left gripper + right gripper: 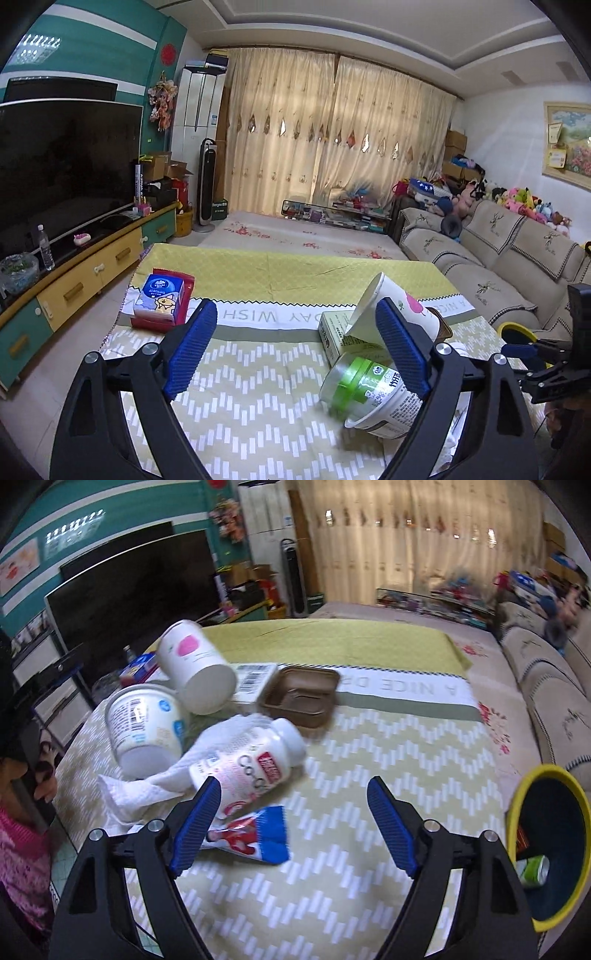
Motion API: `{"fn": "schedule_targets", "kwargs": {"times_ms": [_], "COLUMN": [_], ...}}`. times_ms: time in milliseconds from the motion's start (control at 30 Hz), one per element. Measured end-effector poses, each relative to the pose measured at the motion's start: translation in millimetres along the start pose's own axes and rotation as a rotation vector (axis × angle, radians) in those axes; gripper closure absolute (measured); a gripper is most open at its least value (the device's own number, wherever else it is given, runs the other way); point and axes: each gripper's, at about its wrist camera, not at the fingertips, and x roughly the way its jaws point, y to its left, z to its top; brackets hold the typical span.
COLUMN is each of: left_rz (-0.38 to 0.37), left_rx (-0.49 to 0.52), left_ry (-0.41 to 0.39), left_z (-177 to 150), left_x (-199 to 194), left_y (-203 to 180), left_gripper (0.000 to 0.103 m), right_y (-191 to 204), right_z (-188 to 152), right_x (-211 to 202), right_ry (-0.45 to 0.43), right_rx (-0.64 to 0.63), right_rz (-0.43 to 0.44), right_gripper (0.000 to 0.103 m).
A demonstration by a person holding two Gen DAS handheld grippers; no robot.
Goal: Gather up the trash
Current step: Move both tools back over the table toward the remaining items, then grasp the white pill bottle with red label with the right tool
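Blue-padded and spread wide with nothing between its fingers, the right gripper (293, 825) hangs over a patterned tablecloth (332, 886) in a living room, angled down at a heap of rubbish. Just beyond its left finger lie a red, white and blue wrapper (258, 836) and a white pill bottle (251, 762) on its side, resting on a crumpled paper towel (140, 794). Beyond the bottle, farther from the gripper, are a tipped yogurt tub (146, 727), a fallen paper cup (194, 666) with a pink mark, a flat carton (255, 679) and a brown plastic tray (301, 696).

At the table's right edge, well apart from the bottle, stands a yellow-rimmed bin (546, 845), already holding a green can (533, 869) and other scraps.

The left gripper (295, 347), likewise gaping and empty, faces the same heap from the other side; a green-labelled tub (369, 391) lies just beside its right finger. A tissue pack (162, 299) sits far from the bottle, near the opposite corner.

Collection appears partly done, with both tools between picks. The next move likely calls for lowering the right gripper around the bottle or wrapper, closing on it, then carrying it across to the bin.
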Motion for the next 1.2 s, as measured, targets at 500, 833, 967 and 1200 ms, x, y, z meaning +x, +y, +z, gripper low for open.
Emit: {"fn": "schedule_targets", "kwargs": {"times_ms": [500, 833, 967, 1200], "left_rz": [-0.028, -0.039, -0.038, -0.038], "left_rx": [-0.017, 0.015, 0.016, 0.013], "left_ry": [0.006, 0.02, 0.021, 0.026], "left_z": [-4, -5, -6, -7], "left_x": [2, 2, 2, 2], "left_y": [-2, -13, -14, -16], "left_gripper": [0.016, 0.016, 0.016, 0.016], "right_y": [22, 23, 19, 15], "right_z": [24, 31, 29, 23], "right_x": [49, 76, 74, 61], "right_ry": [0.098, 0.135, 0.124, 0.107], "right_rx": [-0.165, -0.178, -0.167, -0.15], "right_rz": [0.117, 0.185, 0.2, 0.168], "right_gripper": [0.015, 0.015, 0.015, 0.016]}}
